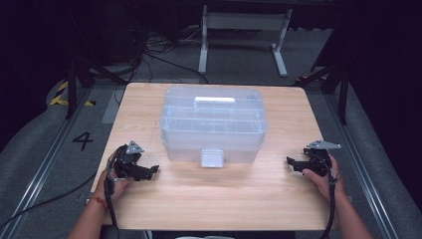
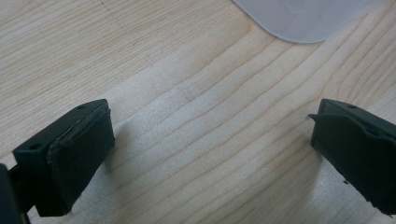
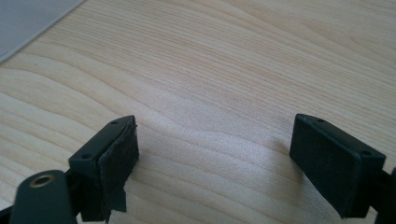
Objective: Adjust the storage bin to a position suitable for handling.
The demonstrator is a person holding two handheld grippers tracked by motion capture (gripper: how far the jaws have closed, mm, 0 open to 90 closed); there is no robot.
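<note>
A clear plastic box (image 1: 213,124) with its lid closed stands in the middle of the wooden table (image 1: 214,199), in the centre of the high view. The left gripper (image 1: 149,171) rests at the lower left of the box and the right gripper (image 1: 293,163) at its lower right. Both have their jaws spread wide over bare wood, with nothing between them.
</note>
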